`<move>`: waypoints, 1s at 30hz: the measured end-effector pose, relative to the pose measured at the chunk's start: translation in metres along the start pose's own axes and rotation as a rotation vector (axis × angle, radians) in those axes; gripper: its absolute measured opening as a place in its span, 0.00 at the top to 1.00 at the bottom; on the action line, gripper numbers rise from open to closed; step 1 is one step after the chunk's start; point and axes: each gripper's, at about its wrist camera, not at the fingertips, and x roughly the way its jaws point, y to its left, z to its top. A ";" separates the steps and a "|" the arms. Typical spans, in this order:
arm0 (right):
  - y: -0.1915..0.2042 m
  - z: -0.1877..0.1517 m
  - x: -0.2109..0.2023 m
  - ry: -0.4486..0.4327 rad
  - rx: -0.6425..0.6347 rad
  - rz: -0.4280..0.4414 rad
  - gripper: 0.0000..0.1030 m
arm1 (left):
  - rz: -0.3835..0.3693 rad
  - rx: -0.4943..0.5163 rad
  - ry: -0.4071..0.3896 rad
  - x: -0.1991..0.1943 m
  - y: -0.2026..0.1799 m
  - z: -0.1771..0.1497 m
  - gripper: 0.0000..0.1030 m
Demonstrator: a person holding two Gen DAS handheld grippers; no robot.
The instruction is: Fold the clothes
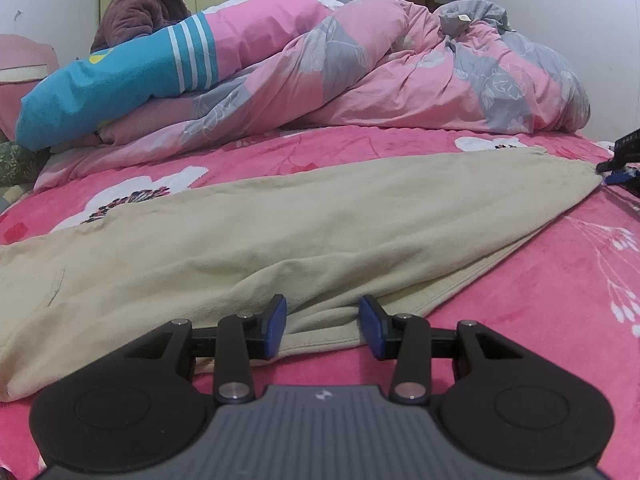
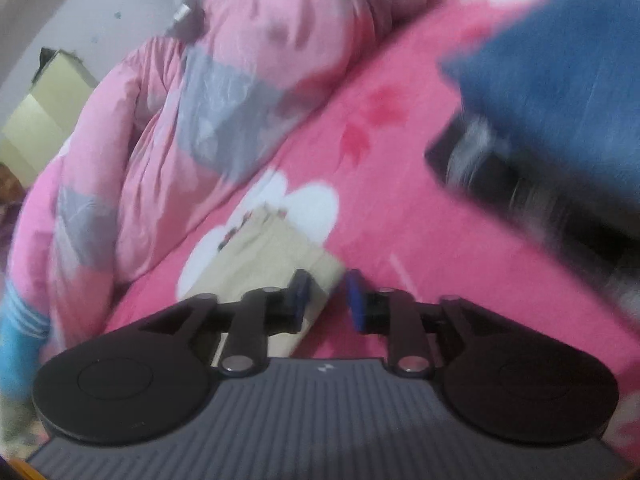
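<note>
- Left wrist view: the beige trousers [image 1: 256,240] are lying flat and lengthwise across the pink flowered bedsheet [image 1: 540,264]. The left gripper [image 1: 322,328] is being held low at their near edge, its blue pads apart with a fold of the hem bunched between them; whether the pads are pressing on the cloth cannot be told.
- For a clean fold, both layers of the hem are best being gathered fully between the pads before anything is lifted, so that the lower layer is not left behind.
- Beyond the trousers a heaped pink and grey quilt [image 1: 360,80] and a blue striped pillow [image 1: 112,88] are taking up the far side of the bed; a seated person in a plush jacket [image 1: 140,8] is being seen behind them. The right gripper [image 1: 624,160] is showing at the far end of the garment.
- Right wrist view, blurred: the right gripper [image 2: 325,300] is being brought to the narrow cuff end of the trousers [image 2: 256,256], its jaws partly apart with the corner of cloth between them, not visibly clamped.
- A blue folded garment [image 2: 560,60] and a dark object beneath it are lying near, and should be kept clear of while the cuff is carried over.
</note>
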 end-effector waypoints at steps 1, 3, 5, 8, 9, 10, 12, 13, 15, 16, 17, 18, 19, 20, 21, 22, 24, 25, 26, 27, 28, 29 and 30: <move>0.008 -0.001 -0.005 -0.031 -0.040 -0.007 0.77 | 0.000 0.000 0.000 0.000 0.000 0.000 0.59; 0.026 -0.004 -0.012 -0.079 -0.125 -0.009 0.77 | -0.001 -0.001 0.000 0.000 0.000 0.000 0.59; 0.051 -0.010 -0.010 -0.069 -0.235 0.041 0.77 | -0.002 -0.003 -0.001 0.000 0.000 0.000 0.59; 0.087 -0.032 0.009 0.049 -0.425 0.134 0.75 | -0.005 -0.008 -0.003 0.000 0.001 -0.001 0.58; 0.096 -0.040 0.021 0.109 -0.470 0.151 0.74 | -0.006 -0.009 -0.003 0.000 0.001 -0.001 0.58; 0.103 -0.048 0.035 0.154 -0.506 0.142 0.74 | -0.008 -0.011 -0.004 0.000 0.002 -0.001 0.58; 0.113 -0.054 0.070 0.216 -0.553 0.082 0.77 | -0.014 -0.016 -0.005 0.000 0.003 -0.001 0.57; 0.112 -0.048 0.081 0.206 -0.543 0.081 0.80 | -0.018 -0.020 -0.005 0.000 0.004 -0.001 0.57; 0.109 -0.029 0.098 0.193 -0.506 0.049 0.88 | -0.028 -0.030 -0.004 0.000 0.005 -0.001 0.56; 0.107 -0.017 0.106 0.183 -0.478 0.005 0.88 | -0.032 -0.032 -0.004 0.001 0.006 -0.001 0.55; 0.105 -0.005 0.113 0.175 -0.453 -0.039 0.87 | -0.035 -0.032 -0.003 0.001 0.006 -0.001 0.54; 0.103 0.005 0.118 0.173 -0.433 -0.082 0.87 | -0.037 -0.032 -0.003 0.001 0.006 -0.001 0.53; 0.103 0.012 0.121 0.175 -0.418 -0.109 0.87 | -0.038 -0.032 -0.003 0.001 0.006 -0.001 0.53; 0.106 0.015 0.119 0.179 -0.415 -0.109 0.84 | -0.038 -0.031 -0.003 0.001 0.006 -0.001 0.52; 0.112 0.014 0.112 0.171 -0.435 -0.098 0.81 | -0.038 -0.030 -0.003 0.001 0.006 -0.001 0.52; 0.122 0.009 0.105 0.169 -0.472 -0.051 0.80 | -0.040 -0.031 -0.003 0.002 0.006 -0.001 0.51; 0.141 -0.007 0.100 0.252 -0.509 0.096 0.73 | -0.042 -0.033 -0.003 0.002 0.006 -0.001 0.50; 0.149 -0.015 0.103 0.300 -0.521 0.145 0.71 | -0.044 -0.033 -0.003 0.002 0.006 -0.001 0.50; 0.154 -0.023 0.113 0.337 -0.539 0.154 0.69 | -0.047 -0.035 -0.003 0.002 0.006 -0.001 0.49; 0.159 -0.031 0.122 0.374 -0.556 0.164 0.68 | -0.050 -0.037 -0.003 0.002 0.007 -0.001 0.48; 0.162 -0.035 0.131 0.386 -0.565 0.165 0.71 | -0.056 -0.042 -0.002 0.002 0.007 -0.001 0.46; 0.159 -0.031 0.140 0.359 -0.539 0.152 0.73 | -0.067 -0.051 0.002 0.000 0.008 0.000 0.45; 0.154 -0.022 0.145 0.337 -0.467 0.130 0.82 | -0.083 -0.063 0.009 -0.002 0.010 0.000 0.40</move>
